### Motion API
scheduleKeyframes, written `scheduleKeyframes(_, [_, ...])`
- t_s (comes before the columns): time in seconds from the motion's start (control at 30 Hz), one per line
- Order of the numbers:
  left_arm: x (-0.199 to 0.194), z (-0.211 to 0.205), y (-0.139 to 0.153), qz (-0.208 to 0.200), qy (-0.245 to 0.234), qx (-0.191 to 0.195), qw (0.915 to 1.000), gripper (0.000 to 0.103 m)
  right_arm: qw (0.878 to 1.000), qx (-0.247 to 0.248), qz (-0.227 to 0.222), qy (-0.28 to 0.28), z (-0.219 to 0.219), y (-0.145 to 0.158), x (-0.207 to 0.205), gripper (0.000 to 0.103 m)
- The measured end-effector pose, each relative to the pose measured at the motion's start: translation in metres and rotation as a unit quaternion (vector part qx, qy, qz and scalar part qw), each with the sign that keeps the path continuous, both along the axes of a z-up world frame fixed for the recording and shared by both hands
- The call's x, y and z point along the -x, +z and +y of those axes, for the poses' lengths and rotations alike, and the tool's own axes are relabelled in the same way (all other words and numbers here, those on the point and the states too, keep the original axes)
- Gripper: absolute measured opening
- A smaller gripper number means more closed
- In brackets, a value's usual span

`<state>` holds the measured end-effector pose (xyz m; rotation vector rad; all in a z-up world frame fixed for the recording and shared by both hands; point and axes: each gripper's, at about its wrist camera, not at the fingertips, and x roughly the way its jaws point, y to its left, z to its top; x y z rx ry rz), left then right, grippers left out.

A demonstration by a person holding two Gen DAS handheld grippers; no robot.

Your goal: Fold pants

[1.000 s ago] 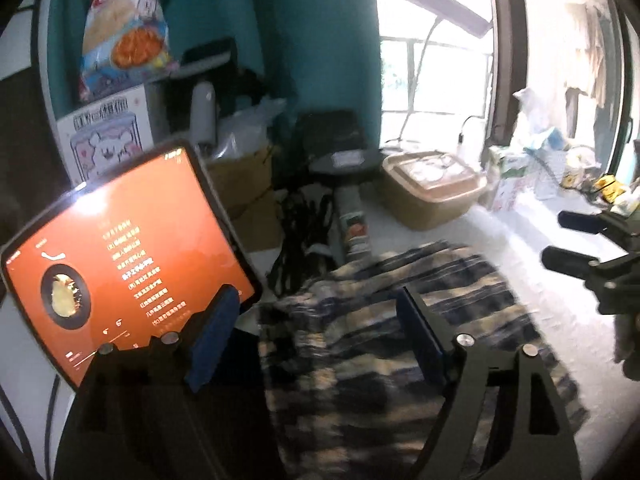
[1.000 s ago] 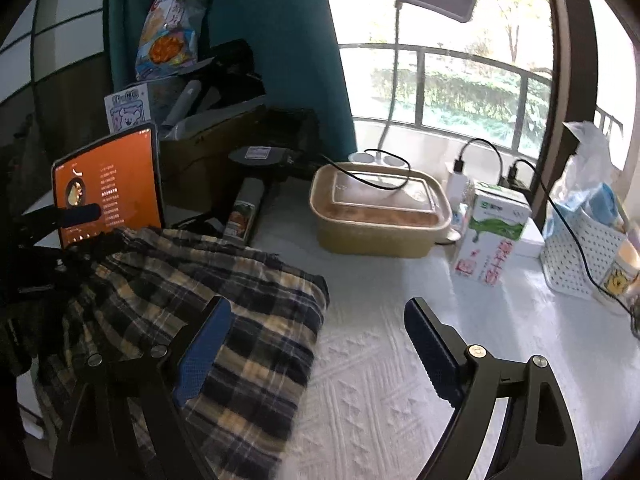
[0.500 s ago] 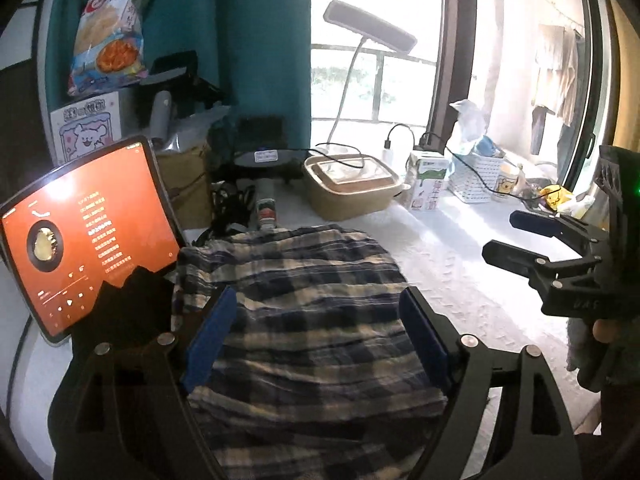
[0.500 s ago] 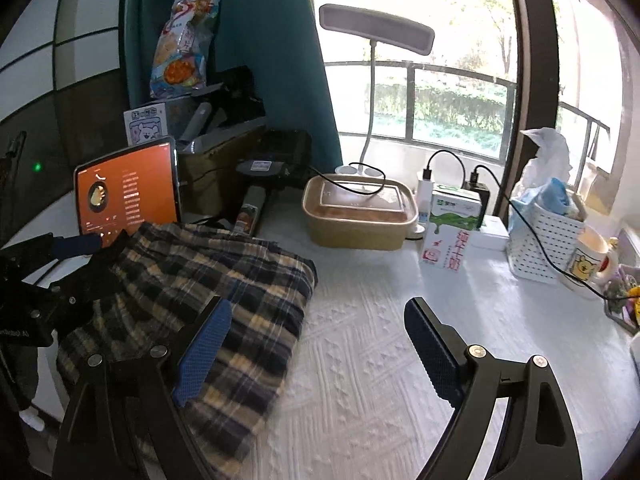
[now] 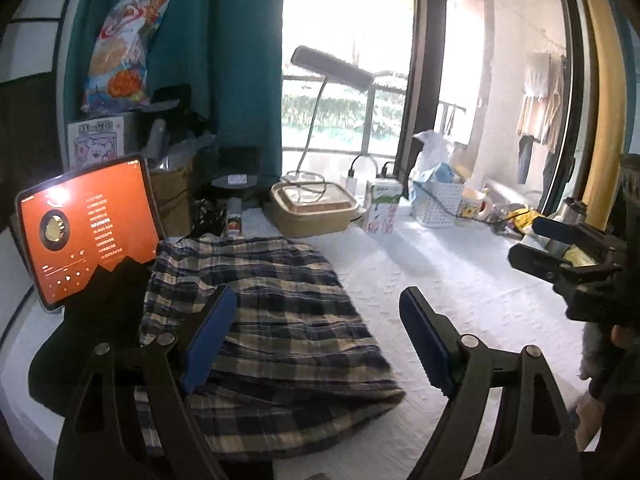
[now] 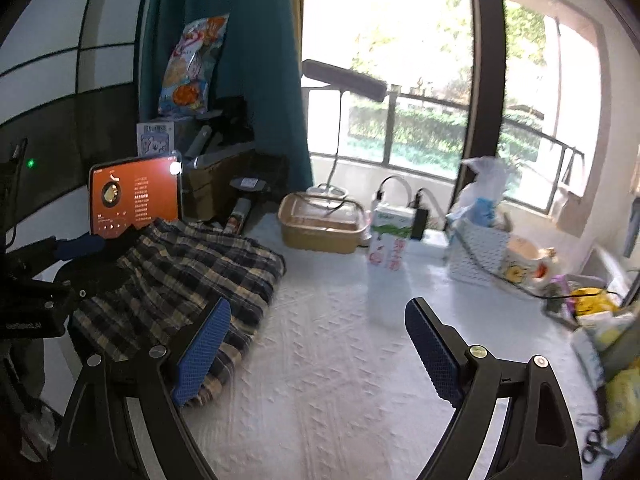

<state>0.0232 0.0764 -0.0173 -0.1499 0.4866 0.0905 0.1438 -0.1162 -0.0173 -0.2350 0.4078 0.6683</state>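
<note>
The plaid pants (image 5: pixel 272 320) lie folded in a flat bundle on the white textured table cover (image 5: pixel 460 300), at the left of the table. They also show in the right wrist view (image 6: pixel 180 276). My left gripper (image 5: pixel 316 340) is open and empty, raised above the near edge of the pants. My right gripper (image 6: pixel 316 356) is open and empty, above the bare cover to the right of the pants. The right gripper shows at the right edge of the left wrist view (image 5: pixel 560 252). The left gripper shows at the left edge of the right wrist view (image 6: pixel 60 256).
An orange-screened tablet (image 5: pixel 88 228) stands just left of the pants. Behind them are a brown lidded container (image 5: pixel 312 208), a desk lamp (image 5: pixel 332 68), a milk carton (image 5: pixel 382 208), a white basket (image 5: pixel 436 204) and a mug (image 5: pixel 474 204). Clutter lies at the far right (image 6: pixel 600 320).
Both grippers have pulled back and up from the pants, so more of the table and room shows. The pants lie still in the same folded bundle.
</note>
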Motion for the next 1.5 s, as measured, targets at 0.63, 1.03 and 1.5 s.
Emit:
scheduleKeyframes(0.63, [0.064,-0.052,0.067,-0.176,0.027,-0.063,0.9819,0.102,0.978,-0.1,-0.141,-0.116,-0.125,0.071,0.108,0.103])
scheduleKeyframes(1.03, [0.066,-0.049,0.063,-0.177,0.057,-0.063,0.9806,0.102,0.979,-0.092,-0.135,-0.12,-0.121,0.062,0.101,0.103])
scheduleKeyframes(1.5, [0.067,-0.053,0.061,-0.174,0.058,-0.057,0.9813,0.102,0.979,-0.092,-0.128,-0.13,-0.126,0.059,0.097,0.103])
